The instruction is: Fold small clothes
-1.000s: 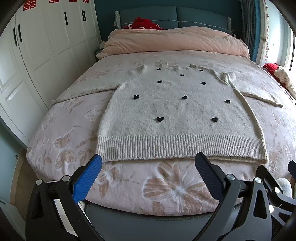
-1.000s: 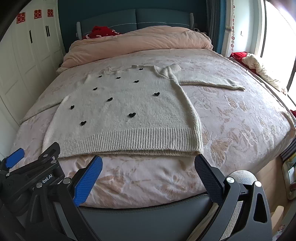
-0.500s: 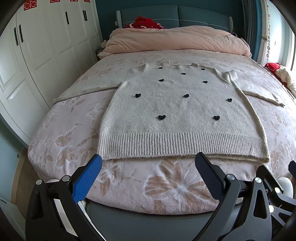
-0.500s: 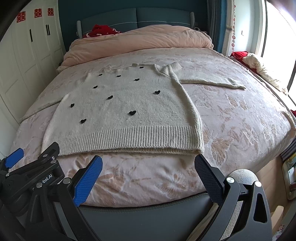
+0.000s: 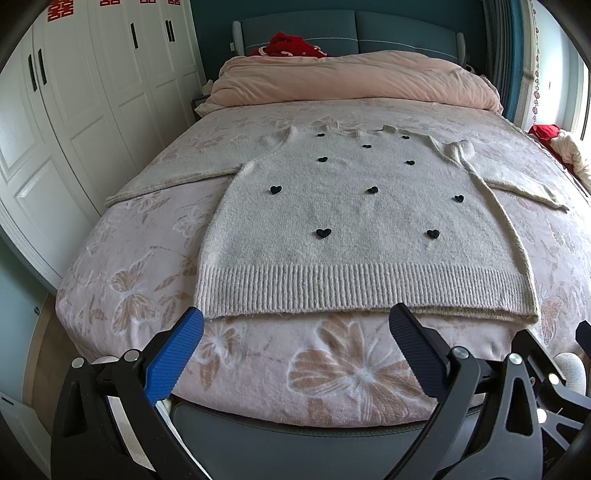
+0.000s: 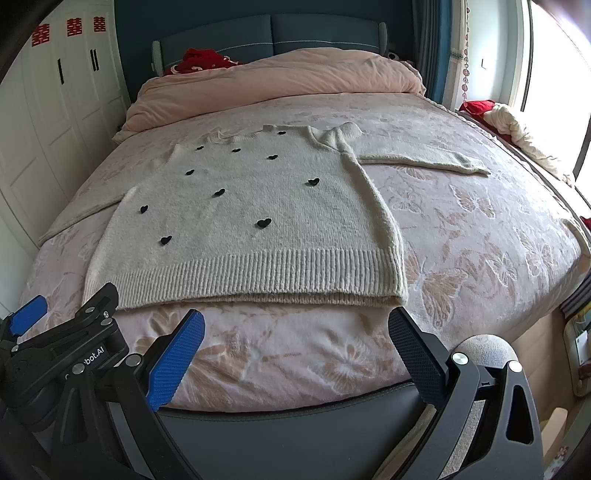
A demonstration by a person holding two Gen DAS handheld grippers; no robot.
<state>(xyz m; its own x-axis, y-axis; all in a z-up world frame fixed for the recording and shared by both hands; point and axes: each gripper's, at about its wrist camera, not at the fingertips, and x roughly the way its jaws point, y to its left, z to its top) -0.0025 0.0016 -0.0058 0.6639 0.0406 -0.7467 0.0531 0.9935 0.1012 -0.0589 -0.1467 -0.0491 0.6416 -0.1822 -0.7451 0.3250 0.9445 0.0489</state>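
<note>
Left wrist view. My left gripper [image 5: 295,345] is spread wide and grasps nothing; its blue pads hang at 6 o'clock, short of the bed's foot edge. The sweater [image 5: 362,221], cream knit with small black hearts, lies flat and face up on the bedspread [image 5: 147,258], ribbed hem nearest me. Its left sleeve [image 5: 177,177] runs out toward 10 o'clock; its right sleeve [image 5: 517,184] runs toward 2 o'clock. No fold is visible, so I judge the task not yet begun: sleeves, sides and hem all remain to be brought in. A rolled pink duvet [image 5: 354,77] lies at 12 o'clock before the blue headboard [image 5: 399,33], with a red item [image 5: 291,44] behind it. White wardrobe doors [image 5: 74,103] fill 9 to 11 o'clock.

Right wrist view. My right gripper [image 6: 295,345] is likewise released and empty, poised at 6 o'clock just short of the hem. The sweater sits at centre-left, its right sleeve stretched toward 1 o'clock. The left gripper's body shows at 8 o'clock. The bedspread is soft plush with a butterfly print, likely to drag under the knit. A bright window [image 6: 554,74] stands at 2 o'clock, with bundled cloth [image 6: 517,129] below it.
</note>
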